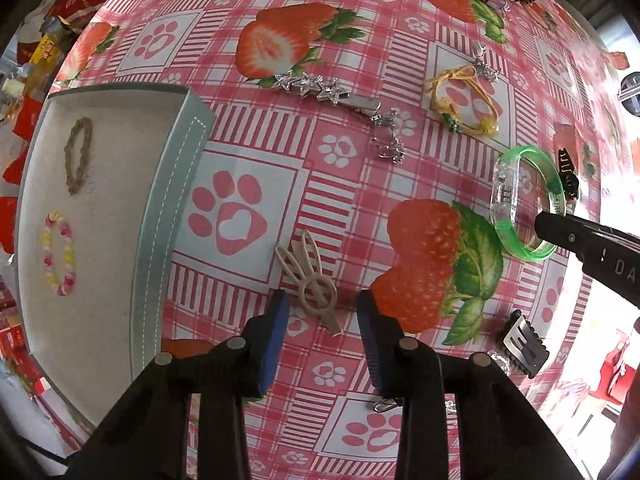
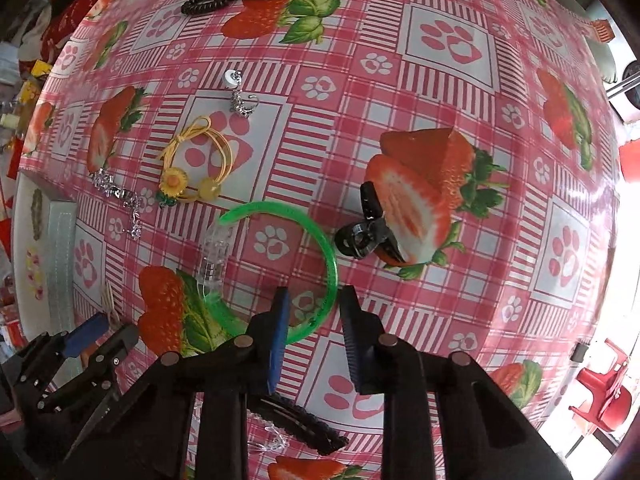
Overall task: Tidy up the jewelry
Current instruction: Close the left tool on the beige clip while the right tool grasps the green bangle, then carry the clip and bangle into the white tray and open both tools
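Both grippers pointed down at the table: left gripper [image 1: 323, 312] straddled the beige hair clip [image 1: 310, 280] w/ pads apart, clip's long axis running away from it, tray [image 1: 168, 216] just beside, while right gripper [image 2: 314, 312] straddled the green bangle [image 2: 304, 240] rim, not clamped

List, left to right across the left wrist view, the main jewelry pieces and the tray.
Tray holding the pastel bead bracelet → beige hair clip → silver star clip → yellow cord bracelet → green bangle.
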Available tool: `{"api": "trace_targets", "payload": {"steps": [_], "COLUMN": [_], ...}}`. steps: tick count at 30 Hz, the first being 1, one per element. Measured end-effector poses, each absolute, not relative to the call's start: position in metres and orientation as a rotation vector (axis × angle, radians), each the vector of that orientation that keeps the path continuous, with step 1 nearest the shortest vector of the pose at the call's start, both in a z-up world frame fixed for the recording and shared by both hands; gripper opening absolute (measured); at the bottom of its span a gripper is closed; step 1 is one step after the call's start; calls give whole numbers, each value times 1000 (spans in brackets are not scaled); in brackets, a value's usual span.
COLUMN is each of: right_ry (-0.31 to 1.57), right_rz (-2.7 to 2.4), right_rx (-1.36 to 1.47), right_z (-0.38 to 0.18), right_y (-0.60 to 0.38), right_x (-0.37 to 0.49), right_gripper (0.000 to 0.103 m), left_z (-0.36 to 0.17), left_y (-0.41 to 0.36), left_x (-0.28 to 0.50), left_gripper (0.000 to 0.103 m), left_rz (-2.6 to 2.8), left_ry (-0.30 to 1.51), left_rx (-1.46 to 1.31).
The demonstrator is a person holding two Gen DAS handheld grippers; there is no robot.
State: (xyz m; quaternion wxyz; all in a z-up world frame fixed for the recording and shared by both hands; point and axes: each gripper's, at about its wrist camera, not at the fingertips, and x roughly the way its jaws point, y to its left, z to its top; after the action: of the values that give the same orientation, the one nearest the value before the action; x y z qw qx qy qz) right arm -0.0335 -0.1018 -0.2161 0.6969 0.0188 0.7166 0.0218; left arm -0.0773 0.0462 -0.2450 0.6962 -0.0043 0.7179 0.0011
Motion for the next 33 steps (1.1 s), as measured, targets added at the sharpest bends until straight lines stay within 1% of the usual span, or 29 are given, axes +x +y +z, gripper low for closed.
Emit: {"api": "trace_targets", "payload": {"steps": [2,3,4,8,13,17,22,26,33], "right_ry": [1595,1593,1590,1581,1567,1551,1524,1501,1477], "right_rz": [54,57,57,82,99,116,139,168,204], "right_rx": [34,29,21,33,73,109,167,191,197], "right_z": [-213,-215,-213,-212,-207,-197,-178,-161,-135], "right_y": [-115,-114,-115,-116,-128,-141,-154,-163,-149], "right_x": [-42,-42,-45,-49,-54,-62,-70,-77,-89], "right_gripper": [25,22,15,7,7,7,7,7,7], "left_z": [-243,-243,-244,-239,-222,-199,-156,-134,-124], "left_y": [45,44,44,41,47,44,61,73,106], "left_x": [-78,-77,-79,-84,-96,-95,-110,-118,-139], "left_gripper": [28,24,24,24,24,24,24,24,24], "left_rz": [-3,-8,-13,-29,-37,-46,-51,-29,-25], "left_ry": [1599,1600,1600,1585,1562,1527,1470,1432,1404], "left_rx": [-9,-5,1,1,4,3,4,-16,-35]}}
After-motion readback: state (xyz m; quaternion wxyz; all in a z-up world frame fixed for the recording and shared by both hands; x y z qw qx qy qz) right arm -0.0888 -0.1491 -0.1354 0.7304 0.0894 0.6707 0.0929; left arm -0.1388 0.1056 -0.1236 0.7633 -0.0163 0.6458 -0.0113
